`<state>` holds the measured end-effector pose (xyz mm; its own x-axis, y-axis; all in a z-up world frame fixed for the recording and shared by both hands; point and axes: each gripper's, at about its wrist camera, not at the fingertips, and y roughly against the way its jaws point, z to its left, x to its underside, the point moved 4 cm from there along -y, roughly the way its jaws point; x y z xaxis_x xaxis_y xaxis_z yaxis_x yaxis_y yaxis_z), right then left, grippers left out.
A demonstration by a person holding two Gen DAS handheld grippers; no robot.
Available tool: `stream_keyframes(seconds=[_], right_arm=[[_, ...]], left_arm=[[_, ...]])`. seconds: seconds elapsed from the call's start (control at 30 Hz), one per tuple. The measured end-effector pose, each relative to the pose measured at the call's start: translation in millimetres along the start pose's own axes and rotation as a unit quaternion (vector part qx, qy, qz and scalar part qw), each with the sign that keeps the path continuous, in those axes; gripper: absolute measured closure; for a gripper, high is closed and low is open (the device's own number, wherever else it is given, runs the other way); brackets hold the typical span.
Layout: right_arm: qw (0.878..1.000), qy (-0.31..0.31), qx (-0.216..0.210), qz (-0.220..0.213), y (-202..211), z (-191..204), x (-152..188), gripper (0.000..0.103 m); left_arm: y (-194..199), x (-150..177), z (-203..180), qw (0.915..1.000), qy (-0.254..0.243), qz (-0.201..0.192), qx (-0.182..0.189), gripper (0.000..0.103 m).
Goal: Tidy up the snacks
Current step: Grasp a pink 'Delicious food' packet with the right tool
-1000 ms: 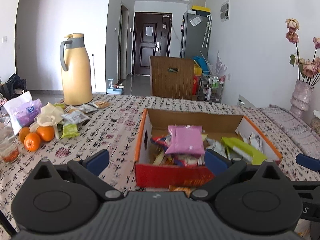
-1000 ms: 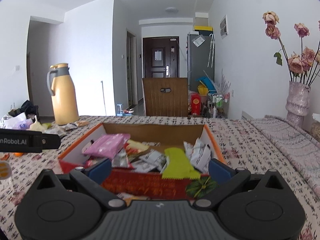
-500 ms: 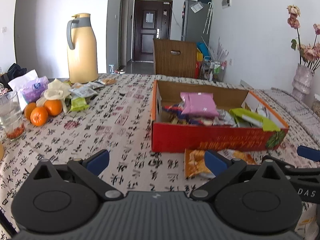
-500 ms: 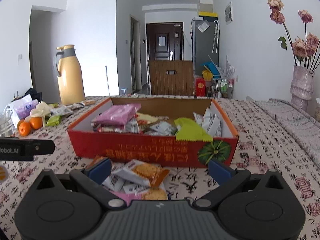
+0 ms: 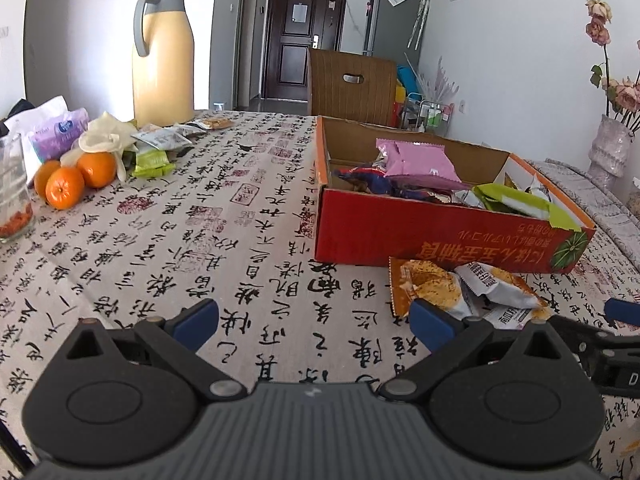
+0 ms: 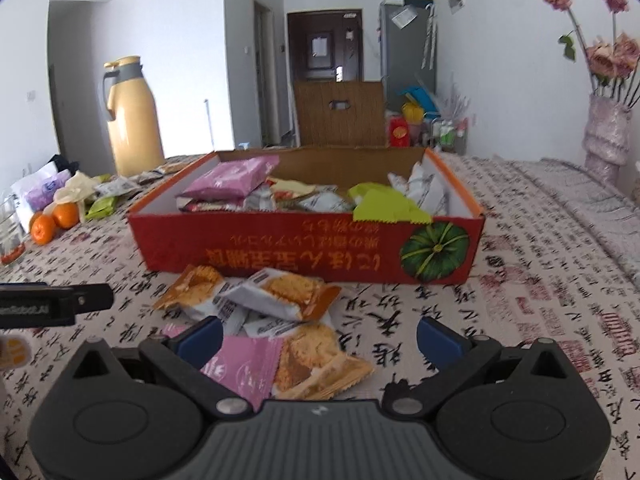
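Left gripper [image 5: 314,322] hovers over bare tablecloth [image 5: 200,240], jaws wide apart and empty; open cloth extends leftward to the oranges [image 5: 72,178] and glass [image 5: 14,188]. Right gripper [image 6: 320,336], jaws likewise apart and holding nothing, sits just above a heap of loose snack packets [image 6: 276,308] lying against the near wall of the red cardboard box [image 6: 308,256]. The box, filled with a pink packet [image 6: 232,178], a green packet [image 6: 384,204] and others, bears inverted yellow Chinese characters and a pumpkin picture. Clear cloth lies right of the box. The cloth carries printed calligraphy. A yellow thermos jug [image 5: 162,56] stands at the far edge.
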<state>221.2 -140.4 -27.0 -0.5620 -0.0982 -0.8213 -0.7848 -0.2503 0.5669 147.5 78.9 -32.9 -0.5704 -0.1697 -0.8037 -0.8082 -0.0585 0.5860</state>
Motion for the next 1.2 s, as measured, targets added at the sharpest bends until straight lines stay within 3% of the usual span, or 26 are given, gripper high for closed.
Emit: stream_keyframes(seconds=[0.17, 0.37, 0.77, 1.0, 1.2], right_arm=[[1.000, 0.000, 0.012, 0.006, -6.2, -1.3, -0.2, 0.000], [1.000, 0.004, -0.004, 0.017, -11.3, 9.7, 4.2, 0.000], [0.999, 0.030, -0.027, 0.021, -9.7, 58.9, 9.1, 0.002], [0.998, 0.031, -0.008, 0.044, -25.0, 70.9, 16.6, 0.019], [0.998, 0.042, -0.012, 0.038, -22.6, 75.2, 19.4, 0.023]], left_arm=[[-3.6, 2.0, 0.8, 0.9999, 0.004, 0.002, 0.010, 0.000], [-7.0, 4.6, 1.4, 0.9998, 0.006, 0.007, 0.018, 0.000], [6.1, 0.5, 13.7, 0.9997, -0.020, 0.011, -0.001, 0.000], [6.2, -0.3, 25.9, 0.9998, -0.015, 0.011, -0.003, 0.000], [7.4, -0.1, 24.0, 0.9998, -0.019, 0.012, -0.001, 0.000]])
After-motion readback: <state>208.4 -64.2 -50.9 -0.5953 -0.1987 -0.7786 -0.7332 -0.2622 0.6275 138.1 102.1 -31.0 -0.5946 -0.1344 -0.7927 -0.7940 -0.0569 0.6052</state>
